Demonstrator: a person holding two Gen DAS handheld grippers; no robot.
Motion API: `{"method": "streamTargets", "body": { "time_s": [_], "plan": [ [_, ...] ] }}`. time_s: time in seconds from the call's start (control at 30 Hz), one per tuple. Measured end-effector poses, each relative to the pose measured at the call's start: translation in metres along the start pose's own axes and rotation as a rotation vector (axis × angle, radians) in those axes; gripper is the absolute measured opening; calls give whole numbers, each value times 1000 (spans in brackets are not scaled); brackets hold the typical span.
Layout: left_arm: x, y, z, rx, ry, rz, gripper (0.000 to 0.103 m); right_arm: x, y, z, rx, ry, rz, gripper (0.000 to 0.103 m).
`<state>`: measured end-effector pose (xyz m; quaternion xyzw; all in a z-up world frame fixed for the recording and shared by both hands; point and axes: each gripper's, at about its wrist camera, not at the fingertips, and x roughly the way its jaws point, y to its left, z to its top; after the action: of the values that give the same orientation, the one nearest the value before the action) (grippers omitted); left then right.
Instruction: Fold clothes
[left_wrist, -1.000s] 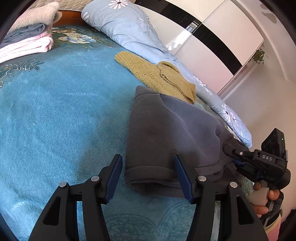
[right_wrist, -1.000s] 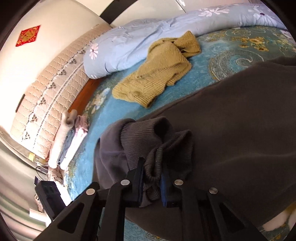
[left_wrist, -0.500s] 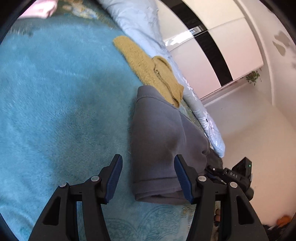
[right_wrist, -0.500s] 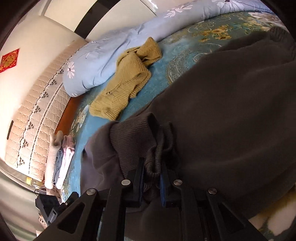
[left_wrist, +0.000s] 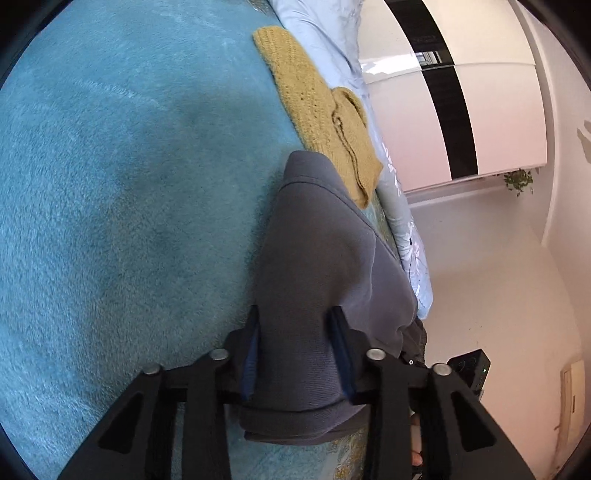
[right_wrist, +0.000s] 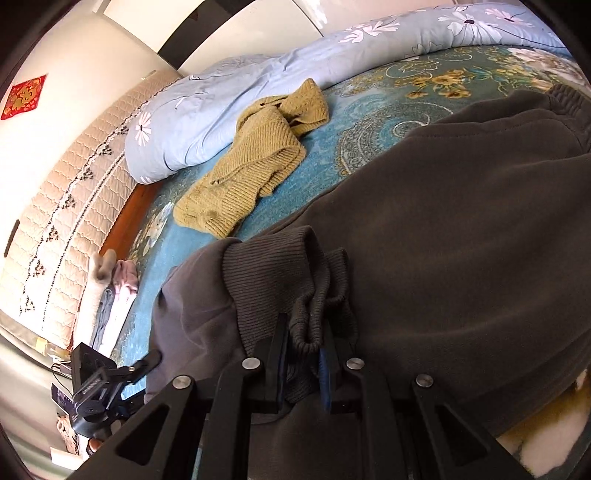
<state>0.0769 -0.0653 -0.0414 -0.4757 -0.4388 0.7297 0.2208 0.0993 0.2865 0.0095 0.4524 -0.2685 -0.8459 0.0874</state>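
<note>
Both my grippers are clamped on the same grey sweatshirt (left_wrist: 325, 258), which lies on the teal bedspread (left_wrist: 110, 184). My left gripper (left_wrist: 295, 354) pinches a folded band of its fabric, and from there the garment's long axis runs straight away from me toward the mustard knit sweater (left_wrist: 325, 110) that lies just past its far end. My right gripper (right_wrist: 301, 354) grips the bunched ribbed cuff (right_wrist: 280, 273), with the body spreading out to the right. Beyond the sweater lies a pale blue floral duvet (right_wrist: 258, 88).
</note>
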Motion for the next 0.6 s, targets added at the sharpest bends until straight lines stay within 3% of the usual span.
{"method": "streamTargets", "body": {
  "time_s": [0.07,0.17,0.33,0.43,0.6],
  "plan": [
    [0,2,0,-9,0,-7,21,0,1,-2,-6,1,-2,15],
    [-1,-4,3,17,9,18,16,1,5,-4,-20,-3,-7,15],
    [-22,-28,19,154,-32,71,13,4,24,-8,-60,-3,-16,15],
    [-40,-42,32,241,-76,103,13,13,40,-10,-72,26,36,15],
    [-81,-42,70,296,-134,201,13,37,90,-13,-165,72,92,15]
  ]
}}
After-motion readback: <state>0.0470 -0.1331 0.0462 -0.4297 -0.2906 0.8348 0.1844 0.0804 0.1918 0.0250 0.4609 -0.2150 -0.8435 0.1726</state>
